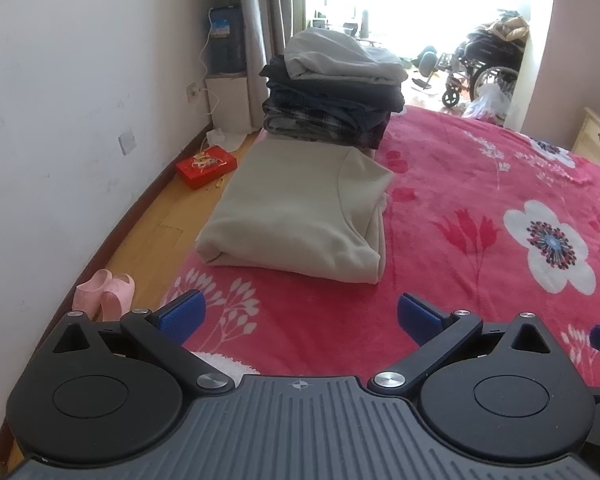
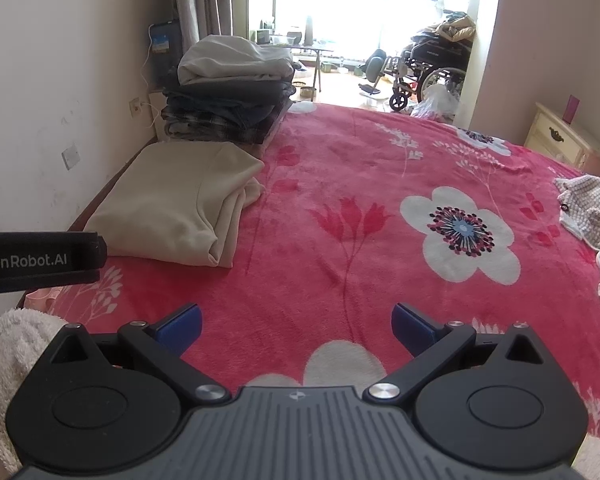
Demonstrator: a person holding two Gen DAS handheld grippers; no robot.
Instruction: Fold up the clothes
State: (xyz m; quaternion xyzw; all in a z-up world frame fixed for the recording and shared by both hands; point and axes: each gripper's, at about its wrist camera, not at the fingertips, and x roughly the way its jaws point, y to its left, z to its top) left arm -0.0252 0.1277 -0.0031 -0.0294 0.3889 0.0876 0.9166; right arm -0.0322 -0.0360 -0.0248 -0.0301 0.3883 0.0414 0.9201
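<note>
Beige folded top (image 1: 300, 208) is being left done beside the clothes stack (image 1: 332, 96) on the pink bed (image 1: 440, 280), while unfolded clothes (image 2: 592, 216) far from it are being awaited by both empty, spread-wide grippers, left gripper (image 1: 300, 316) and right gripper (image 2: 296, 326).

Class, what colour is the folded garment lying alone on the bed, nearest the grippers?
Beige folded garment, plain; clearest in the left wrist view.

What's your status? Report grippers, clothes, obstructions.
Left gripper open, empty. Right gripper open, empty. Beige garment folded beside the stack; unfolded clothes at right. Nothing blocking.
</note>
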